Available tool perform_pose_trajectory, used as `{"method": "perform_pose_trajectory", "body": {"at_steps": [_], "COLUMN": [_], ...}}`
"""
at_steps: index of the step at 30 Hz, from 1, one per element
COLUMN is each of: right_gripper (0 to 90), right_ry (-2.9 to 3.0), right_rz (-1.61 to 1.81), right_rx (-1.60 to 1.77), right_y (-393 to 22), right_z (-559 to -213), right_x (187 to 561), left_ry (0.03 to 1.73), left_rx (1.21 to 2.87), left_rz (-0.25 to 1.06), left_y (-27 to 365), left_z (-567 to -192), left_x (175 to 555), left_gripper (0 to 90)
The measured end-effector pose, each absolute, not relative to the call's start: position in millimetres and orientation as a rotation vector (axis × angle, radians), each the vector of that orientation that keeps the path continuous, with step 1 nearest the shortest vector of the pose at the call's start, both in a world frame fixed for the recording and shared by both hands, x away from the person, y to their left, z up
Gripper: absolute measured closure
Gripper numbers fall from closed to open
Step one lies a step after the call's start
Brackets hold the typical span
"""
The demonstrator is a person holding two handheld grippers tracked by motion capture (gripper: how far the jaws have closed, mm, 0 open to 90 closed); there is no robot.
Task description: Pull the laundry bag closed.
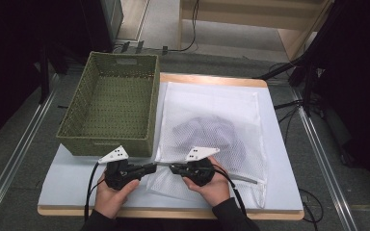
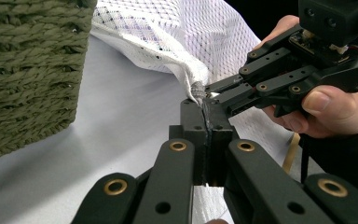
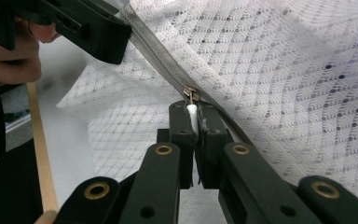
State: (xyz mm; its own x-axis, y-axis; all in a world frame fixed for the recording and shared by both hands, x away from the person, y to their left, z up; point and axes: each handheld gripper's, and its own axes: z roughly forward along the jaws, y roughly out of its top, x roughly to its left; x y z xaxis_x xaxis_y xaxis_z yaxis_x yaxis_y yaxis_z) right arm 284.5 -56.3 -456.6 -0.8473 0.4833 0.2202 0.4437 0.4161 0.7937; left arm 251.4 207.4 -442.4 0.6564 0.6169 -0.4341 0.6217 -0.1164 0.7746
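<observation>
A white mesh laundry bag (image 1: 212,103) lies on the table with a dark garment (image 1: 209,132) inside it. Its near edge, lifted off the table, carries a grey zipper (image 3: 161,60). My left gripper (image 1: 151,167) is shut on the bag's corner at the zipper's end (image 2: 198,91). Facing it from the right, my right gripper (image 1: 172,168) is shut on the white zip pull (image 3: 192,113), just below the metal slider. The two grippers' tips nearly meet, each held in a hand near the table's front edge.
An olive woven basket (image 1: 77,103) stands on the table's left half, right beside the bag, with nothing visible in it. The pale table top (image 1: 279,183) has a wooden rim. Metal floor rails and cables run beside the table.
</observation>
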Motion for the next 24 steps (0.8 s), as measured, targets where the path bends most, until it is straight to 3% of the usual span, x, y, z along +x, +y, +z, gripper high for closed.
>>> {"method": "perform_pose_trajectory", "body": {"at_steps": [24], "right_gripper": [87.6], "right_ry": [2.572], "right_rz": [1.433], "right_rx": [0.903], "right_y": [-85], "right_z": [-464], "right_x": [280], "left_ry": [0.997], "left_rx": [1.814], "left_rz": [0.042], "left_y": [203], "left_z": [-446], "left_x": [247], "left_gripper": [90.0]}}
